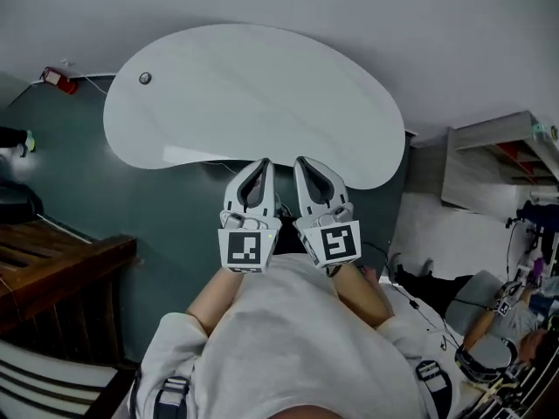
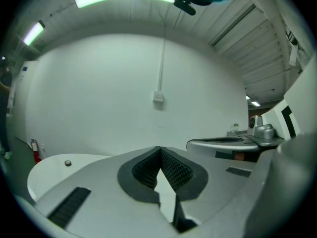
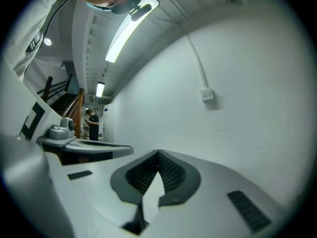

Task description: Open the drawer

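Observation:
No drawer can be made out with certainty in any view. In the head view both grippers are held side by side in front of my chest, pointing toward a white kidney-shaped table. My left gripper is shut with nothing between its jaws, and its tips meet against the white wall. My right gripper is also shut and empty, with its tips touching. Each gripper view shows the other gripper alongside: the right one and the left one.
A pale cabinet with open shelves stands at the right. Dark wooden furniture is at the left, and a red object lies by the wall. A person sits at the lower right. A cable box hangs on the white wall.

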